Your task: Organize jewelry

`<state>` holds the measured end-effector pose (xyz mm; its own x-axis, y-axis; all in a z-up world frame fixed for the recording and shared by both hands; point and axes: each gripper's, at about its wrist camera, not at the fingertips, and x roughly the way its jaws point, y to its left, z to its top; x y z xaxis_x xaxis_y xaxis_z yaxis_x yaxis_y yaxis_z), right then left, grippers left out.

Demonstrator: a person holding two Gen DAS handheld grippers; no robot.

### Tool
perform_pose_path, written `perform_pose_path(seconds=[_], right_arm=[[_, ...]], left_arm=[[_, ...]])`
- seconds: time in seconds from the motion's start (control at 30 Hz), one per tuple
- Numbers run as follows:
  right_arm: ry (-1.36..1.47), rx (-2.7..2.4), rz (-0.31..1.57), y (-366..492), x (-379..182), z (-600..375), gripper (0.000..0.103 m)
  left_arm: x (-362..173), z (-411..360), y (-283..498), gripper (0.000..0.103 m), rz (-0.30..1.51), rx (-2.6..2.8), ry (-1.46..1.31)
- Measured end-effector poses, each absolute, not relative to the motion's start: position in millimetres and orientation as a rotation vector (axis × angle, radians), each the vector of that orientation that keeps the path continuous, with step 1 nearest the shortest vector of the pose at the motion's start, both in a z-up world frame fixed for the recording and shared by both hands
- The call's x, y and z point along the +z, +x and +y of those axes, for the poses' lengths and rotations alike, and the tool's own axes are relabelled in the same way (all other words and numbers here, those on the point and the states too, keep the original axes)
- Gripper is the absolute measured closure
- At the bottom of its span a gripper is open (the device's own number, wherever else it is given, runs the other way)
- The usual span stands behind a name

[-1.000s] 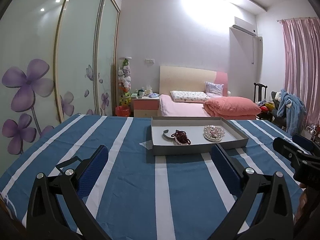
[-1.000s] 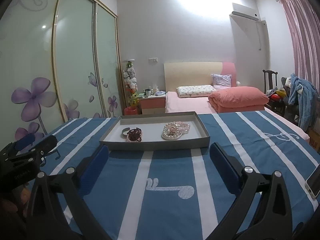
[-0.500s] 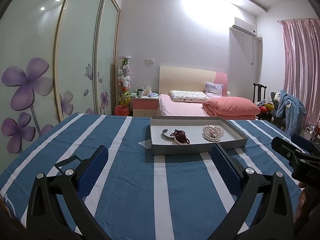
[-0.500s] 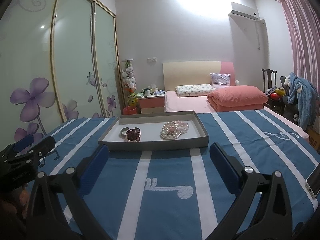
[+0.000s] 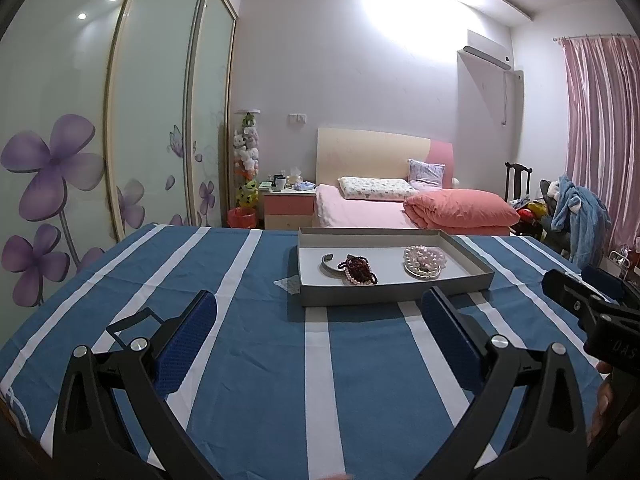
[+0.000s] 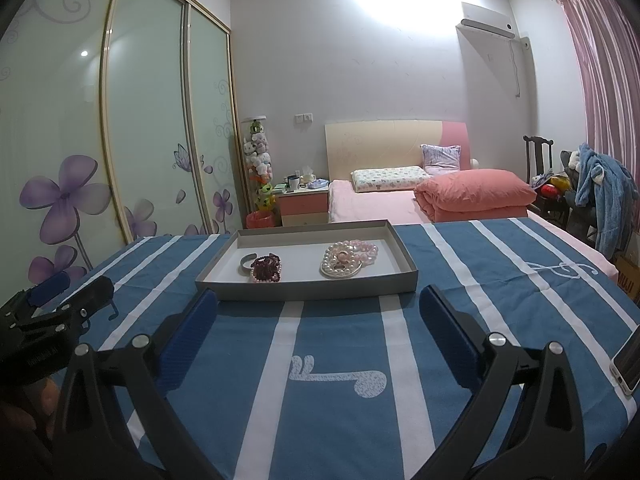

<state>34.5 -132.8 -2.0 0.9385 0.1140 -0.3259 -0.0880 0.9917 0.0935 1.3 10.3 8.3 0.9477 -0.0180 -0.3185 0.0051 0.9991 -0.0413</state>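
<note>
A shallow grey cardboard tray sits on a counter draped in a blue cloth with white stripes, toward the counter's far edge. Inside, at the tray's left, a silver cuff bangle lies touching a heap of dark red bead bracelets with a strand of pale pink beads at its near side. Toward the tray's right, well apart from that cluster, a coil of white pearls rests against a pale pink chunky-link bracelet. The left gripper hovers over the cloth short of the tray's near wall, its blue-padded fingers spread wide and holding nothing; the right gripper hangs likewise, fingers wide and empty. A phone lies at the counter's right edge. Beyond the counter stand a pink bed, a sliding wardrobe printed with purple flowers and pink curtains.
</note>
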Motion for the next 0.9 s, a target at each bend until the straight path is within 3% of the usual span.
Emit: perform_pose_path(seconds=[0.9], right_arm=[[0.08,0.104,0.345,35.1,-3.1,-132.9,0.004]], left_arm=[[7.5,10.9,3.8,0.002,0.334,-0.009,-0.04]])
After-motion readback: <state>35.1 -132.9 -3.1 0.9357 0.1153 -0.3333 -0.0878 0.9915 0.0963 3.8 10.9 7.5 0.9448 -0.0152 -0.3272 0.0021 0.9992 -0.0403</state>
